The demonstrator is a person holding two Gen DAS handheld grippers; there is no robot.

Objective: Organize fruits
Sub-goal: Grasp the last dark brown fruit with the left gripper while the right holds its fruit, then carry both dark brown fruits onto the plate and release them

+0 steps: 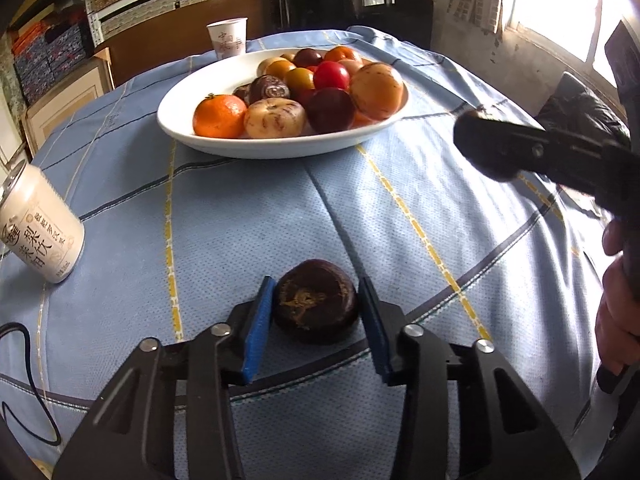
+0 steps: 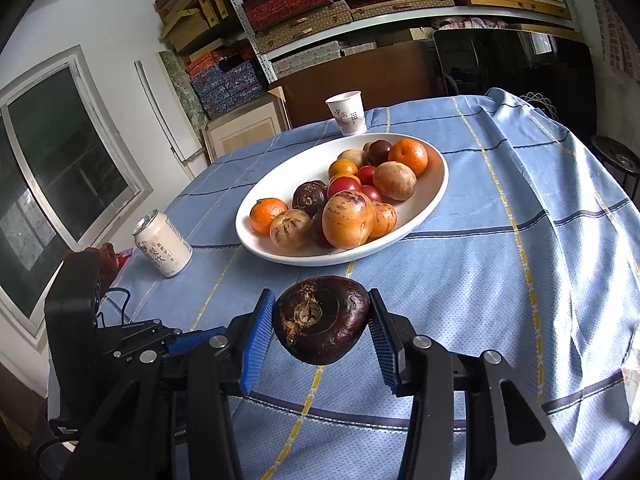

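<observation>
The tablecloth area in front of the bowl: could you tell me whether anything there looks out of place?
Yes: one dark water chestnut lies loose on the tablecloth between the left gripper pads, outside the white bowl holding the other fruit.

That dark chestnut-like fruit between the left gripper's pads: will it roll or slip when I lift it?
The dark fruit looks squat with a flattened face, so it probably sits rather than rolls on the tablecloth. Its skin looks smooth and curved, so it might squirt out of the blue pads if they grip off-centre. It seems firm.

Daylight from a blown-out window [image 1: 560, 12] washes the worktop [image 1: 224, 216] unevenly, soft shadows under things, fisheye bending and darkening every frame edge.
</observation>
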